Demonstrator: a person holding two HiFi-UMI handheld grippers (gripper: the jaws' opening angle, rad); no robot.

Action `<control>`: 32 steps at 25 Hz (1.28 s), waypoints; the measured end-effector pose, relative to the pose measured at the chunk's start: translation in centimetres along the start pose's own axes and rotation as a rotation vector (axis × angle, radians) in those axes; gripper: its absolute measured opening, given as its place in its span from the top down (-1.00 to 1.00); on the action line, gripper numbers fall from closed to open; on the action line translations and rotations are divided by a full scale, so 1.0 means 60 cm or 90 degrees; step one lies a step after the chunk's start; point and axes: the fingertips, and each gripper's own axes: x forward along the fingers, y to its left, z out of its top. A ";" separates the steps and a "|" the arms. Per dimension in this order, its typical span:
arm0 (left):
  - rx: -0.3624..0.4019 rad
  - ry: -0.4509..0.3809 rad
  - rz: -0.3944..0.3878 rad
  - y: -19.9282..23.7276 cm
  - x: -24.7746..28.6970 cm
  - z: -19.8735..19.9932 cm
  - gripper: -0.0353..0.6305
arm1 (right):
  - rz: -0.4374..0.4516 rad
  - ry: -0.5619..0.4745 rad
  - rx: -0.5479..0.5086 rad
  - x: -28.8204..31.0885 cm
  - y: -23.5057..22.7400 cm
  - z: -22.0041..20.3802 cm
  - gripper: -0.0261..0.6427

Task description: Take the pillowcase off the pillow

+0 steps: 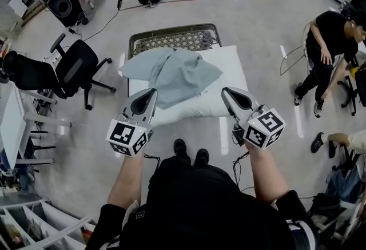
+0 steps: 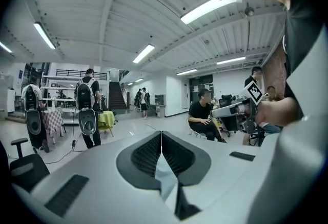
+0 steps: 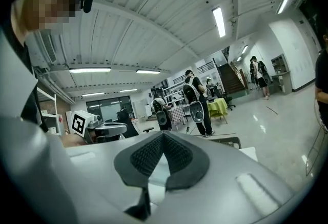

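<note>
In the head view a white pillow [image 1: 230, 66] lies at the centre of the frame on a low metal-framed bed [image 1: 171, 31], whose patterned surface shows at the far end beyond the pillow. The pillowcase [image 1: 178, 73], a pale blue-grey cloth, is off the pillow and sits crumpled on top of it, covering the pillow's left and middle part and leaving the right part and the near edge bare. The left gripper [image 1: 152, 93] hangs over the near left edge of the pillow, its tip just above the lower hem of the pillowcase. The right gripper [image 1: 226, 92] hangs over the near right edge, above bare pillow. The two are well apart, and both point away from the person. Each gripper is closed. In the left gripper view the ribbed pads [image 2: 147, 154] meet along a thin line with only a sliver of pale cloth and white pillow seen below them, past the jaws. In the right gripper view the pads [image 3: 150, 153] meet the same way. Neither gripper grips anything. The person's dark shoes [image 1: 190, 152] stand on the glossy floor [image 1: 251, 8] just at the bed's near end. A black office chair [image 1: 75, 69] is at the left of the frame, and a seated person in black [image 1: 327, 43] is at the right edge.
</note>
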 end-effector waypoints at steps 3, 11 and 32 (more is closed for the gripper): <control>-0.002 0.004 -0.007 -0.020 -0.010 -0.007 0.87 | 0.015 -0.010 -0.018 -0.006 0.019 -0.003 0.89; 0.017 0.006 -0.002 -0.015 -0.030 -0.018 0.87 | -0.039 -0.053 -0.022 -0.015 0.006 0.005 0.90; 0.007 0.002 0.058 0.067 -0.034 -0.004 0.87 | -0.031 -0.025 -0.072 0.037 0.034 0.003 0.90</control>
